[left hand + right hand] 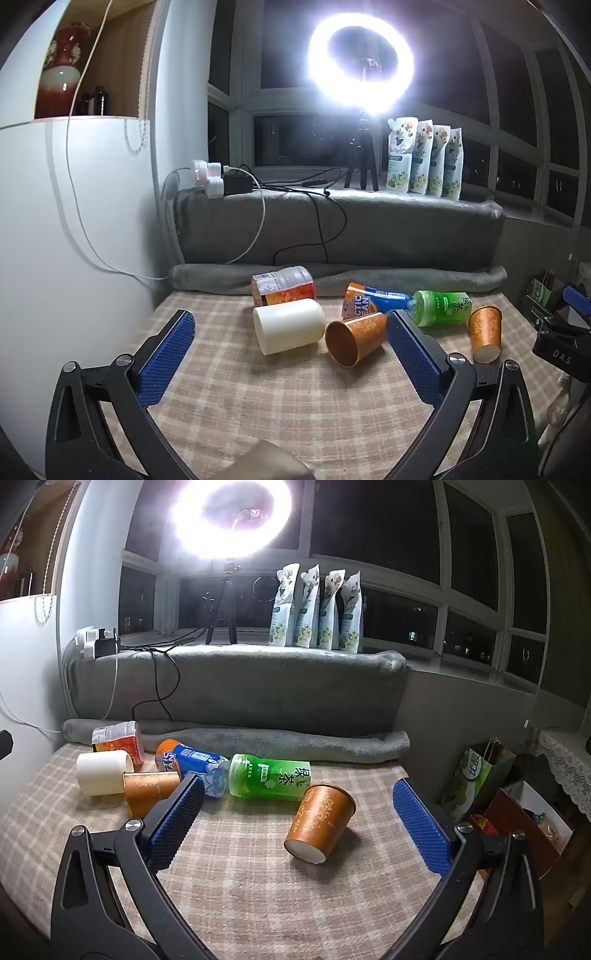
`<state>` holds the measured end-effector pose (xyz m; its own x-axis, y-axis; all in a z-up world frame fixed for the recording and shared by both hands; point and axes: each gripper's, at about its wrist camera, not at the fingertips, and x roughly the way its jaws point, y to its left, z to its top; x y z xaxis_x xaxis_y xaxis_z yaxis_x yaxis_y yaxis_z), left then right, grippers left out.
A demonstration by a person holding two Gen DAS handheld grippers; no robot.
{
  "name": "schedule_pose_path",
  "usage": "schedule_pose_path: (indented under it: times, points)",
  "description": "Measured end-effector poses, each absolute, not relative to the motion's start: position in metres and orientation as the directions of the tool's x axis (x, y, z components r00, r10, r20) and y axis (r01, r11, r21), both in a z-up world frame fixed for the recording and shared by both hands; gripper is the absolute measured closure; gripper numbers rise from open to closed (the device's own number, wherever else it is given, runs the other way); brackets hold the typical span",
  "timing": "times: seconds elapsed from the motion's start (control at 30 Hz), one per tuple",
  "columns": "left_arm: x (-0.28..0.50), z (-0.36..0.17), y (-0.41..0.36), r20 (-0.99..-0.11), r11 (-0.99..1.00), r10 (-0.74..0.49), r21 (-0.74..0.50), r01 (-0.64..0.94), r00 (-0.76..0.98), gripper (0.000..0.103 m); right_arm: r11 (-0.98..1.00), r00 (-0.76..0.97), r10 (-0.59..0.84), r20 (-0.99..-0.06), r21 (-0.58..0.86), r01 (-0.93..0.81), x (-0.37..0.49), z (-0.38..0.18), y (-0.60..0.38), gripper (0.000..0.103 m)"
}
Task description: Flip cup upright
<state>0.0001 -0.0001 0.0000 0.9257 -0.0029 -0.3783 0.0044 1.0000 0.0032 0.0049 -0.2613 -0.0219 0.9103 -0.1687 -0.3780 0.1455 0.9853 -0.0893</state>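
Two orange paper cups lie on their sides on the checked tablecloth (229, 391). One orange cup (354, 338) lies with its open mouth toward me, just ahead of my open, empty left gripper (291, 325); it also shows in the right wrist view (147, 788). The other orange cup (319, 823) lies with its white base toward me, between the fingers of my open, empty right gripper (297, 788); it also shows in the left wrist view (485, 332). A cream cup (288, 325) lies on its side beside the first orange cup.
A green tea bottle (269, 777), a blue soda bottle (192, 762) and an orange-labelled jar (282, 284) lie at the back of the table. A rolled grey blanket (277, 742) lines the far edge. Bags (476, 775) stand past the right edge. A ring light (360, 66) glares.
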Motion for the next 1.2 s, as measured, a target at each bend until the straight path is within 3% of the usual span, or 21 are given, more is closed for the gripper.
schedule_pose_path:
  times: [1.2]
  points:
    - [0.0019,-0.0006,0.0056,-0.388,1.000,-0.001,-0.015,-0.005,0.922,0.001,0.987,0.909,-0.161,-0.384,-0.083,0.139,0.0057,-0.0239,-0.2585,0.000]
